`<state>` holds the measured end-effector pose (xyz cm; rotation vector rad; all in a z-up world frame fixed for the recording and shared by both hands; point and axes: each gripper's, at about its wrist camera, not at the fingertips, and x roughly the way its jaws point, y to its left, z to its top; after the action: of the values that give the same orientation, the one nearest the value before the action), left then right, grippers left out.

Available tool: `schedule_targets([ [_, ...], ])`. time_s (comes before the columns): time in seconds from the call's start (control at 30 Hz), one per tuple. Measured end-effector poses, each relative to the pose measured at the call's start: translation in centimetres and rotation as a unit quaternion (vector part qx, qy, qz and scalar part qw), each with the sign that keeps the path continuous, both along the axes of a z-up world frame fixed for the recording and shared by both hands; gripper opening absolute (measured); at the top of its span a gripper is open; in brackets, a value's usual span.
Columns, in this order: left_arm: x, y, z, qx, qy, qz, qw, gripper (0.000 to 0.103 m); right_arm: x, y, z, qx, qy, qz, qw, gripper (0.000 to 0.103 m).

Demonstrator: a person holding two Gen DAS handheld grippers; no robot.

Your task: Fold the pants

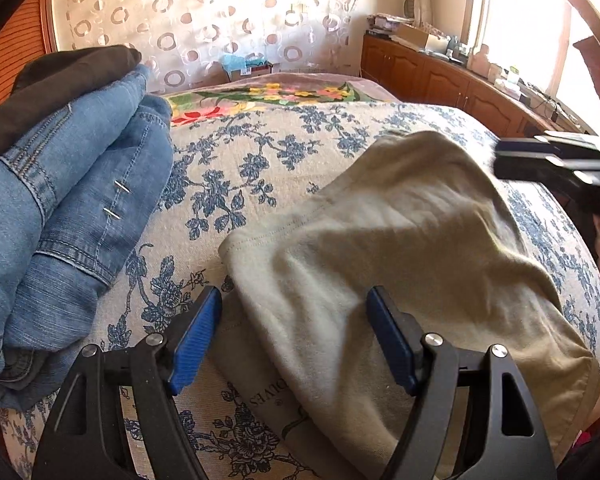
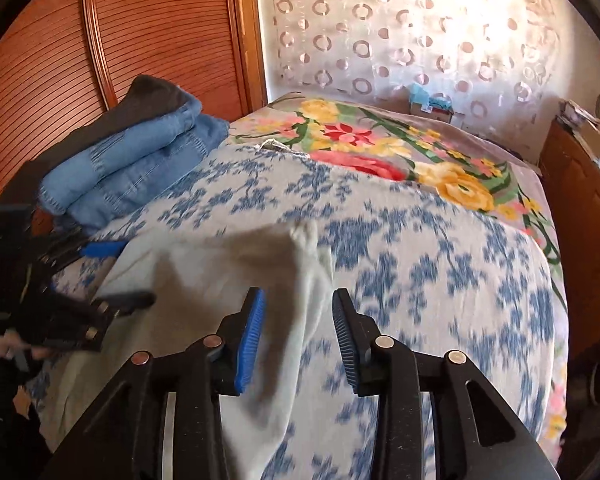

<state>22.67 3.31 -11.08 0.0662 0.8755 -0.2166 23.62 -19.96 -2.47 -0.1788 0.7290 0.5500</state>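
Beige pants (image 1: pixel 400 240) on the bed (image 1: pixel 260 184), lying over the blue-flowered cover, spread from 6 o'clock up toward 2 o'clock in the left wrist view; near end cut off behind the tongs, far end rumpled. In the right wrist view the same pants (image 2: pixel 204 280) blurred, one corner sticking up at centre, edges hard to trace.

Left tongs (image 1: pixel 294 300) wide open, astride the near edge of the pants, pads clear of the cloth on both sides. Right tongs (image 2: pixel 299 300) part open, nothing pinched; a strip of the pants running down between the pads, contact with the left pad unclear through blur. Right tongs (image 1: pixel 556 164) also seen at 3 o'clock in the left wrist view, smeared and cut off by the frame. Left tongs (image 2: pixel 112 276) at 9 o'clock in the right wrist view, dark and blurred, a hand (image 2: pixel 4 344) behind them barely made out.

Folded jeans (image 1: pixel 68 208) at 9 o'clock, stacked with a dark garment (image 1: pixel 60 76), partly out of frame. Cardboard box (image 1: pixel 252 66) at 12 o'clock beyond the bed, contents a blue-green blur. Cabinet (image 1: pixel 440 76) at 2 o'clock, clutter on top washed out by window glare.
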Motion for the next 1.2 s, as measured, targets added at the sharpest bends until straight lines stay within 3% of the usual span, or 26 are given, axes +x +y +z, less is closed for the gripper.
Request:
schedule_targets([
  [0.5, 0.2, -0.6, -0.3, 0.013, 0.011, -0.013, 0.9998, 0.091, -9.2, -3.5, -1.4, 0.015, 0.014, -0.043, 0.999, 0.040],
  [0.63, 0.1, -0.6, -0.2, 0.014, 0.011, -0.013, 0.9998, 0.091, -11.4, -3.8, -1.7, 0.017, 0.008, -0.047, 0.999, 0.050],
  [0.77, -0.2, -0.3, -0.1, 0.013, 0.013, -0.015, 0.9997, 0.091, -13.2, -4.0, -1.8, 0.019, 0.007, -0.049, 0.999, 0.051],
  [1.2, -8.7, -0.9, 1.6, -0.012, -0.002, -0.033, 0.9994, 0.091, -17.4, -4.5, -2.3, 0.058, 0.018, -0.059, 0.996, 0.051],
])
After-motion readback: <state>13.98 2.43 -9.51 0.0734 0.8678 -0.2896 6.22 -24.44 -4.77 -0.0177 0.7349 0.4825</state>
